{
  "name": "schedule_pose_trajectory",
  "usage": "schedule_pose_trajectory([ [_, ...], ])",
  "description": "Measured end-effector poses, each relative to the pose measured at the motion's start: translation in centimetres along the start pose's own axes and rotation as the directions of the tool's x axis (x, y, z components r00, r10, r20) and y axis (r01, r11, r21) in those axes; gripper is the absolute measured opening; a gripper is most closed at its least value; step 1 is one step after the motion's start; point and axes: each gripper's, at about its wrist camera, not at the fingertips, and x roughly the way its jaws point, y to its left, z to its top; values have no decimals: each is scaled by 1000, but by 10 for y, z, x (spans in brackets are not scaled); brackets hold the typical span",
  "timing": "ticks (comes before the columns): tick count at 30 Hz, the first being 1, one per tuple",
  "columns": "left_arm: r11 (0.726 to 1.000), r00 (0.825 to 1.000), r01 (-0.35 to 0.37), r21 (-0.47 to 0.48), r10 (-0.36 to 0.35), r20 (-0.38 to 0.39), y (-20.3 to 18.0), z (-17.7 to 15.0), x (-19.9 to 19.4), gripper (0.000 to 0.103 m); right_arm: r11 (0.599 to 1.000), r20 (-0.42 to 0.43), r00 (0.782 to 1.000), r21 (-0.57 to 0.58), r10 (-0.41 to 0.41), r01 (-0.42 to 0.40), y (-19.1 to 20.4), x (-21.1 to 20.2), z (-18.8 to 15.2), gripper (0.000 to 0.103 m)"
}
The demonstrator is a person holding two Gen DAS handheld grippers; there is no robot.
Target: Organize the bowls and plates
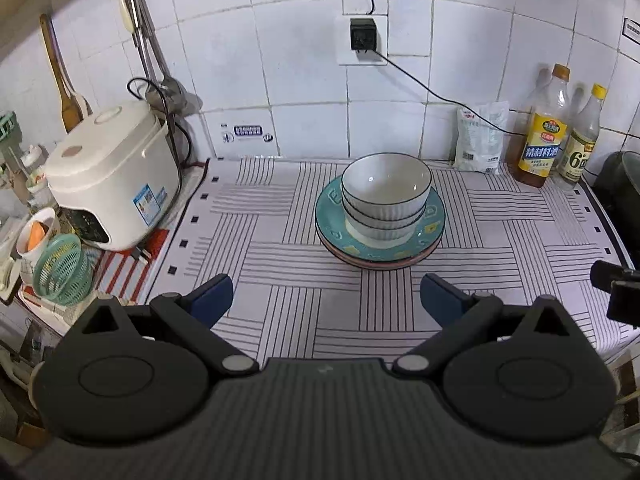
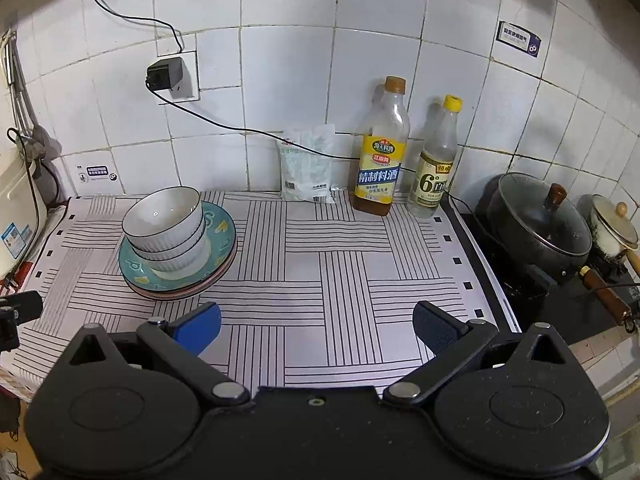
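- Viewing from both wrist cameras, we find the dishes in 1 pile: nested white ribbed bowls [image 1: 386, 196] on a teal plate [image 1: 340, 236], with a pink plate [image 1: 372, 265] underneath. At least 2 bowls, possibly 3; the exact count cannot be told.
- The pile sits on the striped mat [image 1: 280, 300], toward the back and about midway between the rice cooker [image 1: 112, 172] and the 2 bottles [image 1: 544, 136].
- Left gripper [image 1: 326, 300]: jaws spread wide, holding nothing, low over the mat with the pile straight ahead and well clear.
- Right gripper [image 2: 316, 328]: also spread and empty, aimed at bare mat; the pile lies to its left.
- Judgement: the stacking looks finished or nearly so, so the step in hand is either a check or a regrasp. We cannot tell which.
- If a bowl is to be lifted, we would use the left gripper, already lined up. Come in level and put 1 finger inside the rim and 1 outside at the near edge.
- Glazed ceramic is likely slippery; close firmly and lift straight up so the bowl below does not drag.
- Risk: pushing the top bowl sideways could shift the pile on the plates.
- Keep the right gripper away from the black cable [image 2: 240, 130] and the lidded pot [image 2: 540, 228] on the stove.
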Motion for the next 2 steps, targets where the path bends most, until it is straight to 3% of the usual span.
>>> schedule_pose_trajectory([
  [2, 1000, 1000, 6, 2, -6, -3, -1, 0, 1, 101, 1000, -3, 1000, -1, -1, 1, -1, 1, -1, 103],
])
